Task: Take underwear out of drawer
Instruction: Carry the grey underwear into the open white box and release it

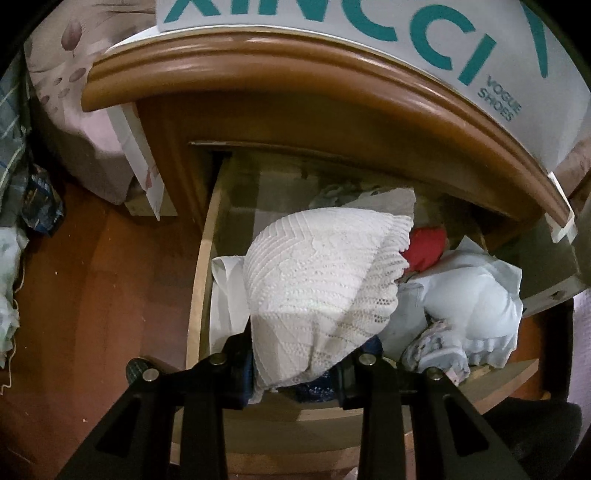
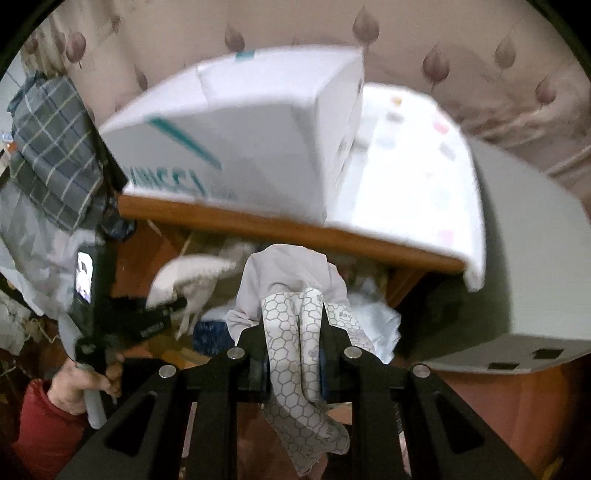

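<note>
My left gripper (image 1: 291,363) is shut on a white lace garment (image 1: 325,280) and holds it above the open wooden drawer (image 1: 201,266). The drawer holds pale blue underwear (image 1: 469,306), a red piece (image 1: 424,245) and dark blue fabric under the lace. My right gripper (image 2: 293,354) is shut on a white piece with a grey hexagon print (image 2: 291,332), with plain white cloth (image 2: 291,269) bunched ahead of it, raised over the drawer. The left gripper with its lace garment (image 2: 184,280) shows at the left of the right wrist view.
A white shoe box with teal letters (image 1: 406,33) sits on the wooden nightstand top (image 1: 295,66). A grey box (image 2: 528,258) stands to the right. Plaid cloth (image 2: 51,151) hangs at the left. Wooden floor (image 1: 92,280) lies left of the drawer.
</note>
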The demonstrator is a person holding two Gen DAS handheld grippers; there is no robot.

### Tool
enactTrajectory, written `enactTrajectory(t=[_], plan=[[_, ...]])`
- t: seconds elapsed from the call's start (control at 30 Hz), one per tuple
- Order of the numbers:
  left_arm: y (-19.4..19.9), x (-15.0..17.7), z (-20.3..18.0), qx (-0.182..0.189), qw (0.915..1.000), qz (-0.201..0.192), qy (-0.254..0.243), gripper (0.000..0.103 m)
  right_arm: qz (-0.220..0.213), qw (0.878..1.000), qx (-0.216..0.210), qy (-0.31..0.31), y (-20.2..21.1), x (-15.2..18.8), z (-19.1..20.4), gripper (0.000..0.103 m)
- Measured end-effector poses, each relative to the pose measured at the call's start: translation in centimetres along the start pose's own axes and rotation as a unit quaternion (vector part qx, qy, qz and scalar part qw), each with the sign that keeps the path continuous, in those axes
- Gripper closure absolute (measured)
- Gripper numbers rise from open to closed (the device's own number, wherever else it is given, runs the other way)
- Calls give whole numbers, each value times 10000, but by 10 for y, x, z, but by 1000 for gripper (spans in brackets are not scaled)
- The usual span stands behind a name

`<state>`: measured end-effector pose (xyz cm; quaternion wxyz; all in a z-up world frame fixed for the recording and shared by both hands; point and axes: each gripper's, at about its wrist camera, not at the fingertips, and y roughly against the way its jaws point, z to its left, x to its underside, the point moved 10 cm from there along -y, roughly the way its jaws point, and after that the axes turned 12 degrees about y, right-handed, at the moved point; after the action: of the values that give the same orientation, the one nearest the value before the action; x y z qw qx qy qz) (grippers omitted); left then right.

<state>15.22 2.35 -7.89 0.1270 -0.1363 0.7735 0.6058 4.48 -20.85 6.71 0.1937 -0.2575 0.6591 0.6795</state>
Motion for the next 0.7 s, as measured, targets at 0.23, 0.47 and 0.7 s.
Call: enactTrajectory(t=[0.23,0.47,0.7], plan=[[-1,1,0,-39,10000,8,-52,71,-718,9969,322,-47,57,-58,-22,86],[-3,1,-1,-48,9999,33,-88,71,-1277,9908,434,117,83,-142,-22,86],[-3,1,0,-32,9999,51,-83,71,-1130,9927,300,308,39,-190,-9,86]])
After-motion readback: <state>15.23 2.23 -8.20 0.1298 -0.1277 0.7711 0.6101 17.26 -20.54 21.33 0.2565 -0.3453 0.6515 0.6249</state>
